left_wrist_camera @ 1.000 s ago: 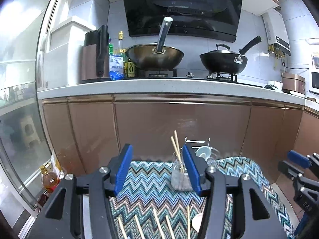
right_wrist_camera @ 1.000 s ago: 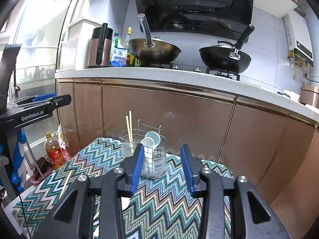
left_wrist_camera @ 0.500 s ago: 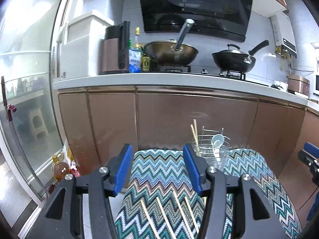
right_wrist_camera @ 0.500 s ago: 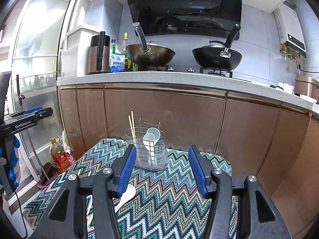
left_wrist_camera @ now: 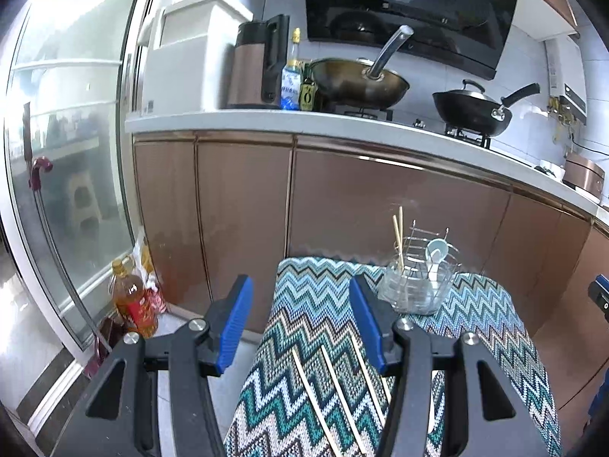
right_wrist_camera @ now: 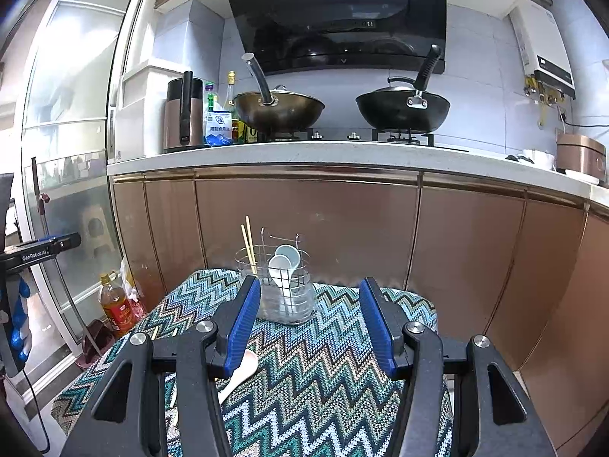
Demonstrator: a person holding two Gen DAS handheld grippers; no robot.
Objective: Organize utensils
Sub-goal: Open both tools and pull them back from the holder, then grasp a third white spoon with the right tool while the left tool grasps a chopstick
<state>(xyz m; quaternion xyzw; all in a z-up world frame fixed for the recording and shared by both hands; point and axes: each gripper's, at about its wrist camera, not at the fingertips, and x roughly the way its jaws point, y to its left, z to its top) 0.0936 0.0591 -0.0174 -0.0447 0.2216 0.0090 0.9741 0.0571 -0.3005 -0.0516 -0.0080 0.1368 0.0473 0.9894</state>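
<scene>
both grippers empty – left gripper jaws apart over chopsticks, right gripper jaws just widened, facing the holder.

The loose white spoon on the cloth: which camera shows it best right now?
The right wrist view. The white spoon lies on the zigzag cloth beside the right gripper, partly hidden by one finger. The left wrist view doesn't show it, only loose chopsticks.

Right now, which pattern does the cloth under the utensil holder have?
The cloth has a zigzag pattern in teal, blue, white and brown, clearest in the right wrist view.
</scene>
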